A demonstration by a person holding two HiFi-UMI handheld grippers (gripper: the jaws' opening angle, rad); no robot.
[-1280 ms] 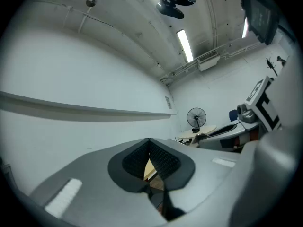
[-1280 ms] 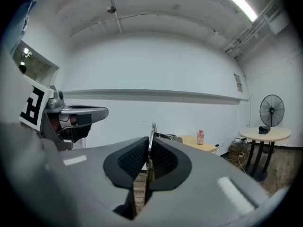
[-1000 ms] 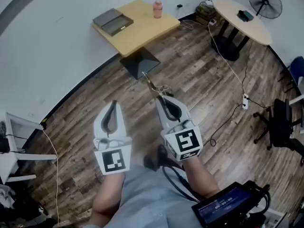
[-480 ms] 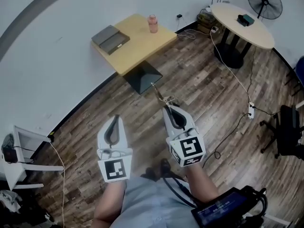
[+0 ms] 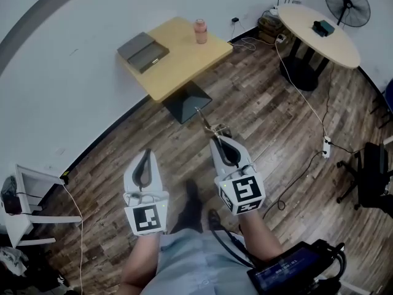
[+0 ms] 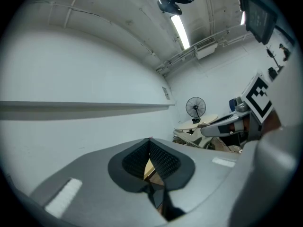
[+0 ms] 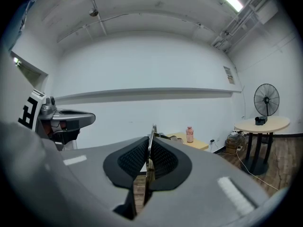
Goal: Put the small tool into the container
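Observation:
My right gripper (image 5: 216, 139) is shut on a small thin metal tool (image 5: 206, 120) that sticks out past its tips toward the yellow table (image 5: 184, 54). In the right gripper view the tool (image 7: 153, 131) stands clamped between the ribbed pads. A grey flat container (image 5: 144, 48) lies on the table's far left part, well ahead of both grippers. My left gripper (image 5: 146, 152) is held level beside the right one, shut with nothing in it; in its own view the left gripper (image 6: 150, 155) shows its pads meeting.
A pink bottle (image 5: 200, 31) stands at the table's back edge. To the right are a round table (image 5: 319, 26), a fan (image 5: 348, 2), floor cables with a power strip (image 5: 325, 146) and a dark chair (image 5: 374, 177). A white rack (image 5: 24, 195) stands at the left wall.
The view has shifted slightly toward the yellow table and the person's foot has stepped forward. Both grippers keep their pose, the tool still clamped in the right one.

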